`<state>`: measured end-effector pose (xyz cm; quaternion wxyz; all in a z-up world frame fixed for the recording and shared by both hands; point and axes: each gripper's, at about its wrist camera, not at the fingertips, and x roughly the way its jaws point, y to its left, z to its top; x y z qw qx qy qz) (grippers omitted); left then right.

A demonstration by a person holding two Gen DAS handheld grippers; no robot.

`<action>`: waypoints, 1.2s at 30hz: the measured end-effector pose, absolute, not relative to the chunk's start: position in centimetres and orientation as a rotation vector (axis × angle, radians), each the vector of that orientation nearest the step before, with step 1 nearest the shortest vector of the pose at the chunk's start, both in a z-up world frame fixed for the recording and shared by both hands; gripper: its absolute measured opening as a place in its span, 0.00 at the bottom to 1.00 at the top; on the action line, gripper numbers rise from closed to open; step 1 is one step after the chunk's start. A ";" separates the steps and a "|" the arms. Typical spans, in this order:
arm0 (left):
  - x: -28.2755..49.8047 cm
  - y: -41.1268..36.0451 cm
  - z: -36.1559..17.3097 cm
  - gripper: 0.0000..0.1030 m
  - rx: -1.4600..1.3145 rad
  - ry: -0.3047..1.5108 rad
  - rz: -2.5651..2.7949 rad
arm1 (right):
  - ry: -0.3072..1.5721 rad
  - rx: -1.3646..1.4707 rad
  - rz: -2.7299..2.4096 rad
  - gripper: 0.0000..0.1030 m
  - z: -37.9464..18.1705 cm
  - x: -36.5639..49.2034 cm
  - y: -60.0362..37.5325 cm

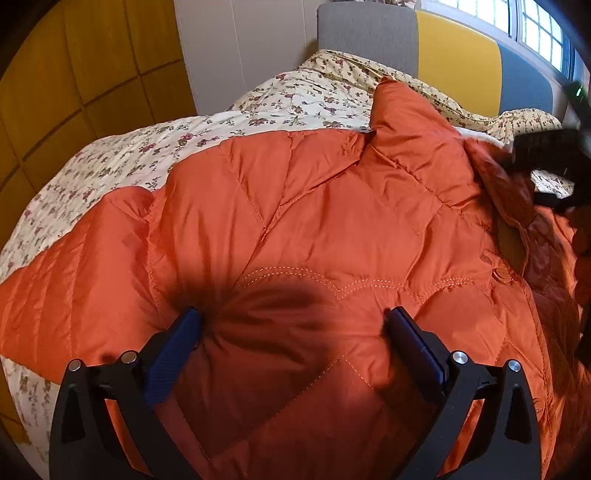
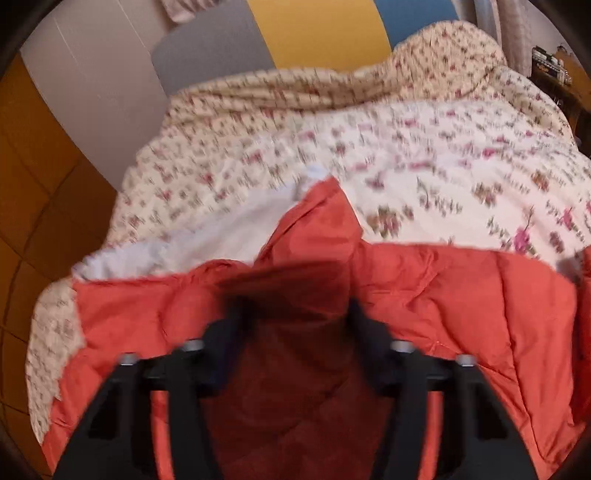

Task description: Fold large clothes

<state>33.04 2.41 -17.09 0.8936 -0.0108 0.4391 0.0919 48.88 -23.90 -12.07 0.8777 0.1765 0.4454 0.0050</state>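
An orange quilted down jacket (image 1: 314, 206) lies spread on a floral bedspread (image 1: 122, 155). Its collar (image 1: 402, 122) points toward the headboard and a sleeve (image 1: 74, 258) stretches to the left. My left gripper (image 1: 293, 325) is open, its blue-padded fingers pressed into the jacket's front panel. The right gripper (image 1: 543, 173) shows blurred at the jacket's right edge by the open front. In the right wrist view, which is blurred by motion, my right gripper (image 2: 295, 310) is open over the jacket (image 2: 443, 295), with a fold of orange fabric between the fingers.
The bedspread (image 2: 406, 147) covers the bed. A grey, yellow and blue headboard (image 1: 454, 51) stands behind it, with a window (image 1: 535, 26) above. Wooden wall panels (image 1: 74, 74) are on the left. A dark shelf (image 2: 557, 81) sits at the far right.
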 end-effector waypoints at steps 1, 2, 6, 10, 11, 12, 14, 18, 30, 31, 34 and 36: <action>33.0 2.4 -17.1 0.97 -0.023 0.910 0.190 | 0.919 0.361 0.018 0.35 -12.3 48.6 -24.2; 33.0 2.4 -17.1 0.97 -0.023 0.910 0.190 | 0.907 0.346 0.026 0.24 -12.4 48.2 -24.5; 33.0 2.5 -17.0 0.97 -0.028 0.910 0.185 | 0.861 0.348 0.064 0.09 -11.6 45.7 -26.5; 32.9 2.8 -16.6 0.97 -0.045 0.914 0.169 | 0.839 0.370 0.095 0.08 -10.9 43.1 -28.3; 32.9 3.0 -16.5 0.97 -0.058 0.914 0.160 | 0.837 0.366 0.099 0.07 -10.8 42.6 -28.6; 32.9 3.0 -16.4 0.97 -0.064 0.915 0.155 | 0.835 0.363 0.106 0.07 -10.7 41.8 -29.1; 33.1 3.3 -16.1 0.97 -0.075 0.927 0.142 | 0.828 0.371 0.102 0.04 -10.7 40.7 -29.8; 33.8 4.1 -14.9 0.97 -0.165 0.911 0.098 | 0.823 0.388 0.088 0.00 -11.5 38.8 -31.6; 45.0 1.3 -9.7 0.97 -0.321 0.881 0.047 | 0.812 0.449 0.097 0.00 -14.4 37.0 -33.3; 46.0 1.0 -9.5 0.97 -0.326 0.874 0.055 | 0.807 0.450 0.097 0.00 -14.4 37.1 -33.3; 48.2 0.3 -9.5 0.97 -0.323 0.891 0.070 | 0.791 0.443 0.096 0.00 -14.6 36.9 -33.1; 50.2 -0.2 -10.4 0.97 -0.338 0.931 0.058 | 0.787 0.439 0.096 0.00 -14.6 37.0 -33.0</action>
